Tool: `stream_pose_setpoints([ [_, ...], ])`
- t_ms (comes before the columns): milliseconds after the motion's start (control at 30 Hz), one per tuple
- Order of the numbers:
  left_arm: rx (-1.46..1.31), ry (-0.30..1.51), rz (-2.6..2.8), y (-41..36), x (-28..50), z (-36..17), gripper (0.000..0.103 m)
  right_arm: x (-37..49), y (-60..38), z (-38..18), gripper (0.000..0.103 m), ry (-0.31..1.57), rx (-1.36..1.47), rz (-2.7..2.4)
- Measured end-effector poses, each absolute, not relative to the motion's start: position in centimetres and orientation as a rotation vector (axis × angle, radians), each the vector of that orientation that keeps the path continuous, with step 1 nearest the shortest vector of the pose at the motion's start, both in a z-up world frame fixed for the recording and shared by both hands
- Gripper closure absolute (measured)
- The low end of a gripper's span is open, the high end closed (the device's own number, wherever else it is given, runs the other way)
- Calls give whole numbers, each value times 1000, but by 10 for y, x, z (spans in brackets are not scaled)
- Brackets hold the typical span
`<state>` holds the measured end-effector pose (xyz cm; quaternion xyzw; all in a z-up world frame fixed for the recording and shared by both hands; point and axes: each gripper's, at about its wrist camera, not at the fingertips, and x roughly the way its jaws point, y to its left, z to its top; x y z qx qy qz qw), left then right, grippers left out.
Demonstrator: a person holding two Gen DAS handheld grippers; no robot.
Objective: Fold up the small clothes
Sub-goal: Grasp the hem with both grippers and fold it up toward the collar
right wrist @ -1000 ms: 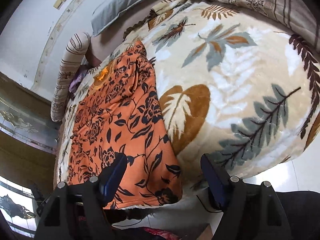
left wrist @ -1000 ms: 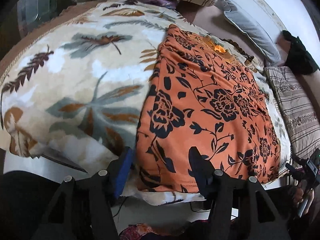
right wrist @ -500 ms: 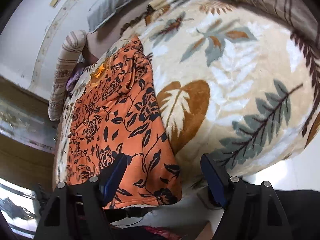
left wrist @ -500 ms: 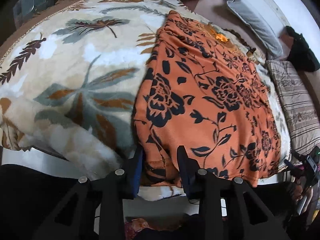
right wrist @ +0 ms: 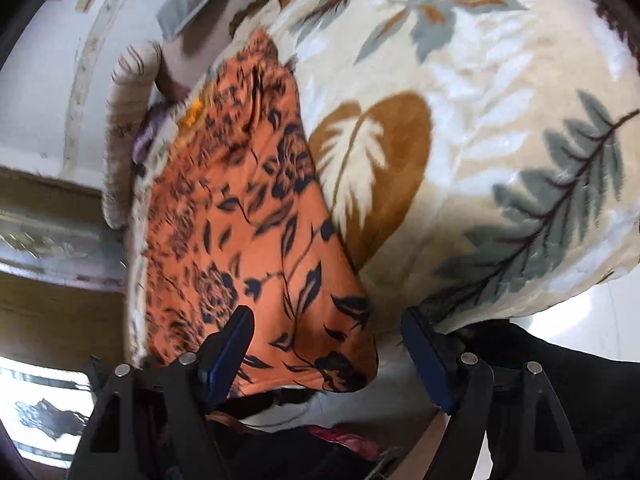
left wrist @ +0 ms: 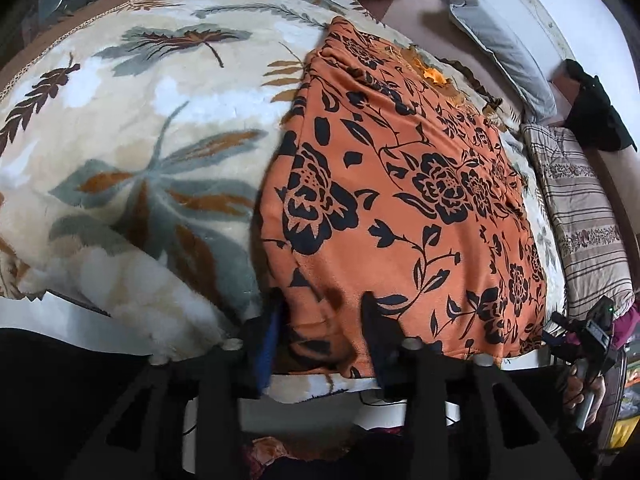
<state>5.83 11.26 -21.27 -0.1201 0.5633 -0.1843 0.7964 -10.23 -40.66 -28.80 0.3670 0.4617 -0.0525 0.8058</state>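
An orange cloth with black flowers [left wrist: 400,200] lies spread flat on the leaf-patterned blanket [left wrist: 140,160]. My left gripper [left wrist: 322,324] is at the cloth's near left corner. Its jaws are opening, and the bunched hem sits between them. In the right wrist view the same orange cloth [right wrist: 240,220] runs away from me. My right gripper [right wrist: 328,332] stands open over its near right corner: the left finger rests above the cloth and the right finger is past its edge, over the blanket [right wrist: 480,160]. The right gripper [left wrist: 588,336], held in a hand, also shows at the left wrist view's right edge.
Striped pillows [left wrist: 576,208] and a grey pillow [left wrist: 500,44] lie along the bed's far side, with a black item [left wrist: 596,116] near the wall. The bed's near edge drops off just below both grippers. A striped bolster [right wrist: 128,120] lies beyond the cloth.
The left gripper's jaws closed in around the cloth's near left corner, then widened a little. The right gripper sank closer to the near right corner and stayed open.
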Motion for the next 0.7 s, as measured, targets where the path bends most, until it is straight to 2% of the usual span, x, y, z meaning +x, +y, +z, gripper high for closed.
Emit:
stream_pose_setpoints([
  [67,-254,1206,-404,111,58,-213,57,-97,-401,-298,32,1023,802,-129],
  [100,-245,1202,-407,110,57,-213,58,-94,-396,-302,46,1054,779,-147],
  [133,-229,1191,-414,108,56,-213,68,-92,-392,-305,56,1076,741,-173],
  [167,-216,1187,-415,106,56,-213,77,-92,-388,-304,58,1075,704,-189],
  [200,-184,1187,-407,104,55,-213,87,-92,-385,-302,66,1079,683,-188],
  [233,-161,1184,-399,103,54,-213,89,-93,-382,-299,81,1085,669,-182],
  [267,-152,1177,-408,103,54,-211,89,-95,-380,-296,93,1085,667,-157],
  [300,-156,1168,-422,103,53,-208,90,-98,-379,-290,96,1077,668,-142],
  [400,-193,1119,-496,107,54,-186,91,-103,-380,-271,96,1040,690,-82],
  [700,-322,972,-573,137,98,-113,91,-85,-393,-179,96,754,768,109],
])
